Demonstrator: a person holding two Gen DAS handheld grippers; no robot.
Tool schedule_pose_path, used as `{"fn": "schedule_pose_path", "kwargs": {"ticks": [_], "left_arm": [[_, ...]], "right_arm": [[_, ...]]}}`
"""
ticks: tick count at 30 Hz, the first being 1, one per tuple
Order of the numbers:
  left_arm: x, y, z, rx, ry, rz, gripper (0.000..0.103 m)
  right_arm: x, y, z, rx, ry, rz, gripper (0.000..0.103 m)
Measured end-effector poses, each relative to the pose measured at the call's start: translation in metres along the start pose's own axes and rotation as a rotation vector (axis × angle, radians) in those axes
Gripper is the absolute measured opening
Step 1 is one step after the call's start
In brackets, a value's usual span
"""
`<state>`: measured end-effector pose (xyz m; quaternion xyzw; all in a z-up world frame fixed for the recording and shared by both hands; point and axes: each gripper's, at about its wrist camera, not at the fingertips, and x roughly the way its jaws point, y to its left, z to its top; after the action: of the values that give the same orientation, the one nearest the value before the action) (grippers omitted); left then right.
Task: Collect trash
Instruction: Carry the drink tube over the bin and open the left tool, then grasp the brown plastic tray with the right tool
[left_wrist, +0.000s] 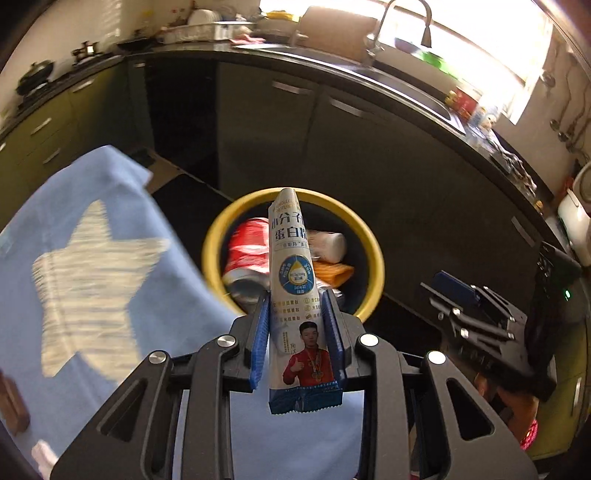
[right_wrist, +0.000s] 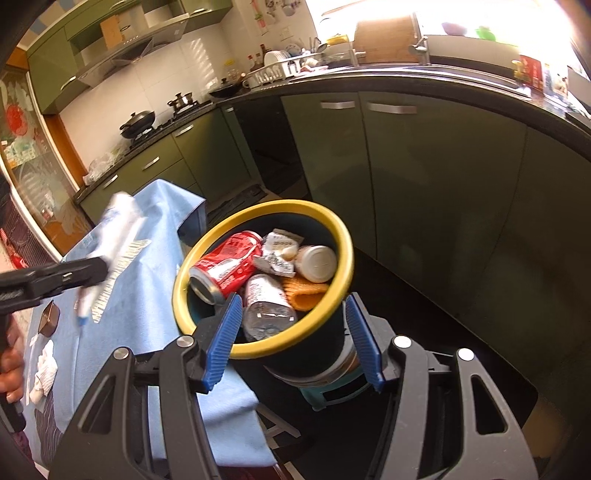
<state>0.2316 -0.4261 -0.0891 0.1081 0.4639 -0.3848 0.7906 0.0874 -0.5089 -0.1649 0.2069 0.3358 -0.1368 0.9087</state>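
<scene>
My left gripper (left_wrist: 297, 306) is shut on a white and blue snack wrapper (left_wrist: 291, 266) and holds it upright, short of the yellow-rimmed dark trash bin (left_wrist: 373, 243). The bin holds a red can (left_wrist: 247, 251), a white bottle (left_wrist: 328, 245) and an orange sponge (left_wrist: 334, 273). My right gripper (right_wrist: 295, 314) is open, its blue fingers on either side of the bin (right_wrist: 332, 225) without pressing it. The left gripper (right_wrist: 74, 277) with the wrapper (right_wrist: 114, 236) shows at the left of the right wrist view, over the blue cloth.
A table under a blue cloth with a white star (left_wrist: 88, 273) lies left of the bin. On it are crumpled white tissue (right_wrist: 42, 369) and a small brown box (right_wrist: 50, 317). Green cabinets (right_wrist: 424, 177), a black counter with a sink and a stove lie beyond.
</scene>
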Motion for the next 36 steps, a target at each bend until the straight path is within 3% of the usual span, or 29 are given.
{"fn": "schedule_pose_path", "kwargs": {"ticks": [7,10,12,13,15,21,25,33,36], "left_arm": [[0.075,-0.028,0.047,0.023,0.086,-0.038,0.029],[0.099,-0.029,0.058,0.016,0.099,-0.027,0.040],[0.105,-0.023,0.060,0.003,0.092,-0.009,0.054],[0.102,-0.022,0.059,-0.004,0.081,-0.007,0.055],[0.090,-0.017,0.057,-0.020,0.051,-0.017,0.068],[0.006,0.001,0.027,-0.039,-0.129,-0.009,0.080],[-0.045,0.016,-0.002,-0.059,-0.200,-0.020,0.085],[-0.144,0.065,-0.080,-0.123,-0.362,0.075,0.097],[-0.178,0.087,-0.114,-0.167,-0.413,0.145,0.098]], "right_arm": [[-0.013,-0.024,-0.001,0.042,-0.023,-0.036,0.057],[-0.016,-0.029,-0.001,0.053,-0.025,-0.046,0.058],[-0.017,-0.032,-0.002,0.058,-0.026,-0.047,0.058],[-0.017,-0.032,-0.002,0.059,-0.028,-0.046,0.058],[-0.016,-0.032,-0.002,0.062,-0.027,-0.043,0.058],[-0.006,-0.026,-0.004,0.047,-0.003,-0.015,0.058],[0.000,-0.012,-0.006,0.016,0.015,0.005,0.058],[0.000,0.025,-0.007,-0.060,0.031,0.038,0.059],[0.002,0.046,-0.008,-0.103,0.043,0.061,0.059]]}}
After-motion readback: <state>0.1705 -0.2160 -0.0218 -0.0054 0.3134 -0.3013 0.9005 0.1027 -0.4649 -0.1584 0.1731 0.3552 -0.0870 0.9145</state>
